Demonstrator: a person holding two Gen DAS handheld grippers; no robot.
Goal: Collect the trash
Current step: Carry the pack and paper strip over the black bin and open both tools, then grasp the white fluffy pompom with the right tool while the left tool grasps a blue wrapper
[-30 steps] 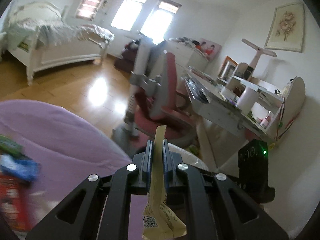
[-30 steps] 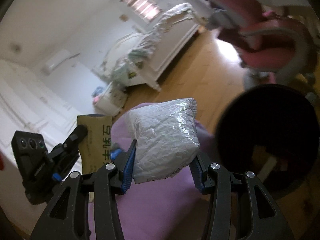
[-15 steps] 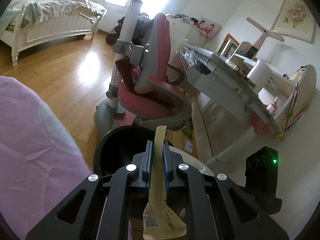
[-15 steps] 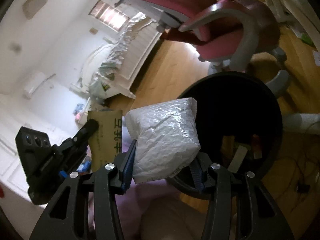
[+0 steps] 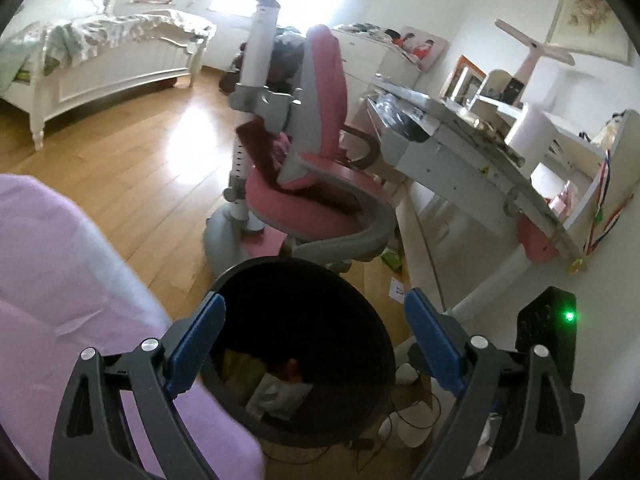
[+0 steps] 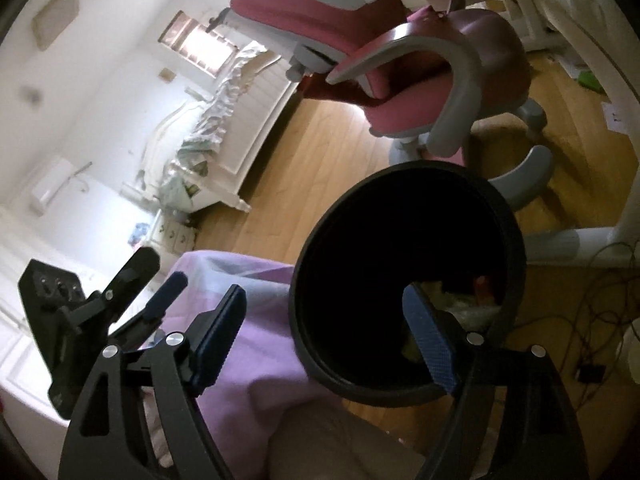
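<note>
Left gripper (image 5: 314,334): jaws were opening, spread wide – nothing between the blue pads (image 5: 196,344); it hung over the mouth of the bin.
Right gripper (image 6: 324,338): jaws were opening too, wide apart, nothing gripped; its right pad (image 6: 430,344) sat over the bin's near rim, its left pad over the purple cover.
Bin (image 5: 372,320): black, round, open-topped, stood on the wood floor (image 5: 132,168) just beside the purple cover; both grippers pointed down into it.
Trash (image 5: 278,394): lay at the bottom of the bin – a pale crumpled packet, a yellowish wrapper to its left, something red-orange behind. Right view showed only a pale scrap and a red bit past the right finger; the rest was too dark to tell.
Purple cover (image 5: 60,280): soft surface at lower left, its edge touching or overlapping the bin's side; cannot tell which.
Left gripper in right view: black body with the same blue pads, open, sat left of the right gripper above the purple cover.
Chair (image 5: 320,184): pink seat and back, grey frame, stood right behind the bin.
Desk (image 5: 460,148): grey-white, cluttered top, right of the chair.
Bed (image 5: 104,60): white frame, rumpled bedding, far across the floor.
Cables (image 6: 600,320): dark tangle on the floor to the right of the bin.
</note>
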